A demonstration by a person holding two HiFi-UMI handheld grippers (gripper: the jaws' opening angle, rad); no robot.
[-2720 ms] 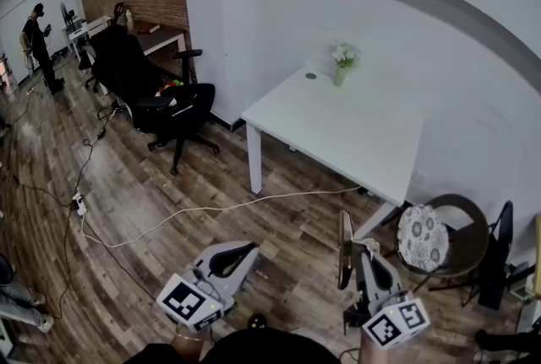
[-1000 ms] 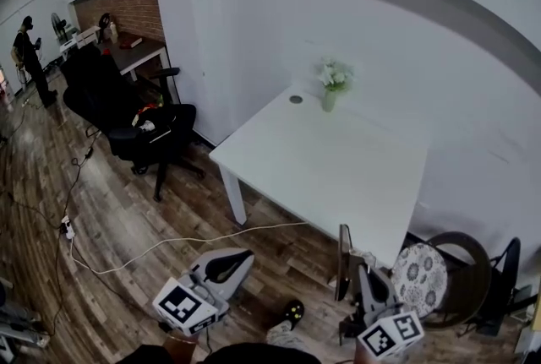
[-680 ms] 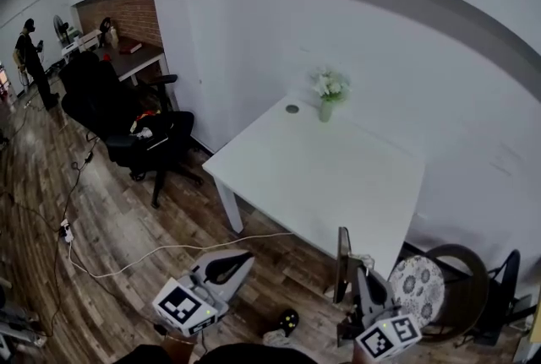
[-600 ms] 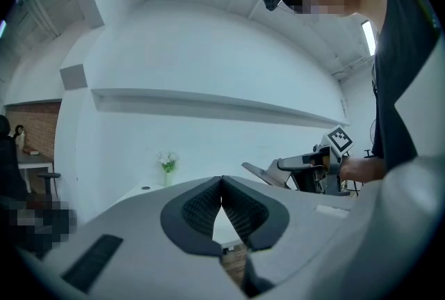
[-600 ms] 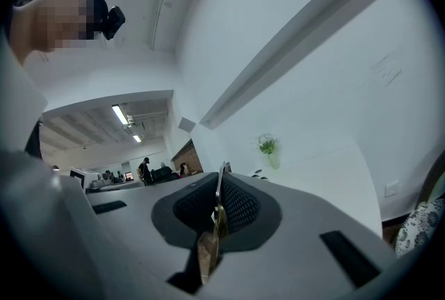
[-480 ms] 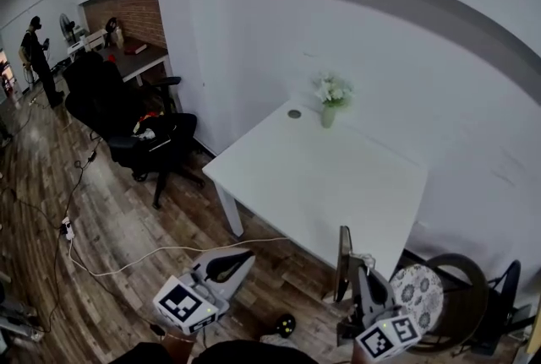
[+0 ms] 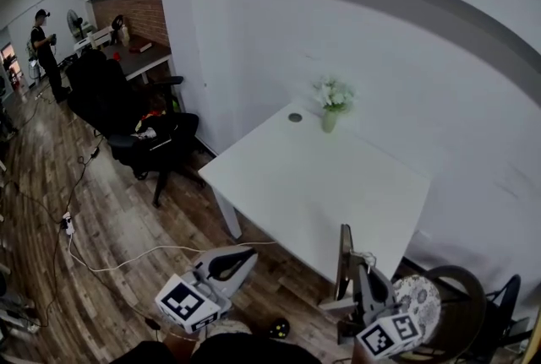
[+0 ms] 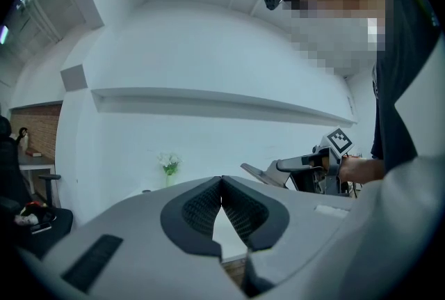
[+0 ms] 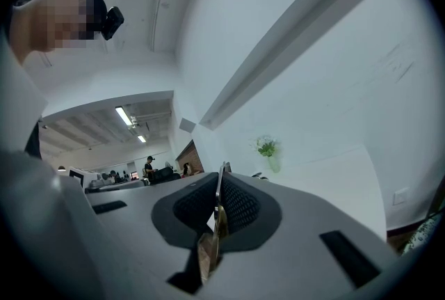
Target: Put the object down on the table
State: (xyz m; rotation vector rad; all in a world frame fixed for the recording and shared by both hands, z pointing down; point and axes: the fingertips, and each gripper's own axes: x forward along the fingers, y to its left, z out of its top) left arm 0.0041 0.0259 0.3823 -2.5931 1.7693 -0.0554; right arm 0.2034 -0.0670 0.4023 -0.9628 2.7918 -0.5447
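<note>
A white table (image 7: pixel 338 185) stands against the wall with a small vase of flowers (image 7: pixel 330 116) at its far edge. My right gripper (image 7: pixel 350 273) is low at the table's near corner. It is shut on a thin flat board (image 7: pixel 345 257) that stands on edge. In the right gripper view the pads (image 9: pixel 236 207) pinch the board's edge (image 9: pixel 217 222). My left gripper (image 7: pixel 248 254) hangs over the floor left of the table, shut with nothing in it. The left gripper view shows its jaws (image 8: pixel 221 182) closed, with the right gripper (image 8: pixel 306 166) beyond them.
A black office chair (image 7: pixel 139 130) stands left of the table. A chair with a round patterned cushion (image 7: pixel 421 300) is beside my right gripper. A white cable (image 7: pixel 127 257) runs over the wood floor. A person (image 7: pixel 46 50) stands far back by a desk (image 7: pixel 139 54).
The table has come nearer and now lies just ahead of both grippers. The right gripper still holds the board upright, and the left stays shut.
</note>
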